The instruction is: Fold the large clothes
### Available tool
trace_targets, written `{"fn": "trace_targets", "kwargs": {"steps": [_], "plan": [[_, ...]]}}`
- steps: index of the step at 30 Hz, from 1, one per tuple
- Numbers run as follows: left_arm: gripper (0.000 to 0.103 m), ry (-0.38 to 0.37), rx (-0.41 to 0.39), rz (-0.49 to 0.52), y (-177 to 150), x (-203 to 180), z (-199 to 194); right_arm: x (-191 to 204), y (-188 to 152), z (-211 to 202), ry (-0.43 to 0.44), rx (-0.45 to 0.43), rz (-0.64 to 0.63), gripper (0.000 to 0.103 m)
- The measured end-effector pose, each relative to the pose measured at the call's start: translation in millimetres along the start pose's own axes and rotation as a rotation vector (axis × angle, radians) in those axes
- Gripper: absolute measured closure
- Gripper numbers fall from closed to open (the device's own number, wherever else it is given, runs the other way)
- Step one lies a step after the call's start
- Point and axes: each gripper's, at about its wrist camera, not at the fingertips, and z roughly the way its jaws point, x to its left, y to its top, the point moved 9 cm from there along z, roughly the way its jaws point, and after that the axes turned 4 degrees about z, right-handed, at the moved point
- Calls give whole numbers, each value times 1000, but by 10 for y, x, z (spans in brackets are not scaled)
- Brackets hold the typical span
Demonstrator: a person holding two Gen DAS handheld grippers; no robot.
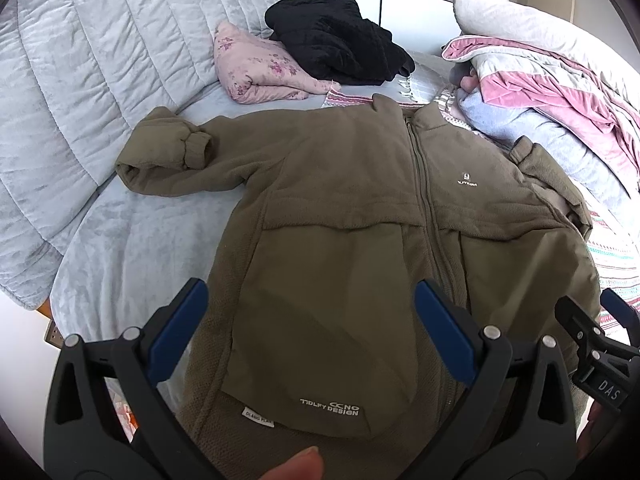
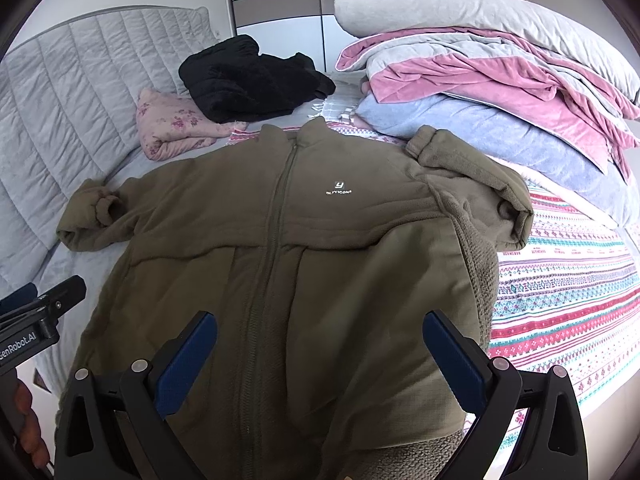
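Currently, the olive jacket (image 1: 360,208) is spread zipped-up across the frame centre on the bed (image 1: 132,248). Both the left gripper (image 1: 310,320) and right gripper (image 2: 320,354) are held apart above its hem, empty. Bulky lining, apparently exposed at lower right, may cause a single-layer pinch and a skewed fold.

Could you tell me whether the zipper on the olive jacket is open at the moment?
No, the zipper runs closed from collar to hem, and the jacket lies flat, front up, on the bed.
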Motion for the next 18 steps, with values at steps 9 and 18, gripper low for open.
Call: {"fn": "trace_targets", "kwargs": {"steps": [9,18], "plan": [[1,1,1,-1,-2,20,-3,-4,4,-2,2,0,-1,0],[1,4,-1,0,3,16,-1,-7,4,0,1,-3,-2,0]]}}
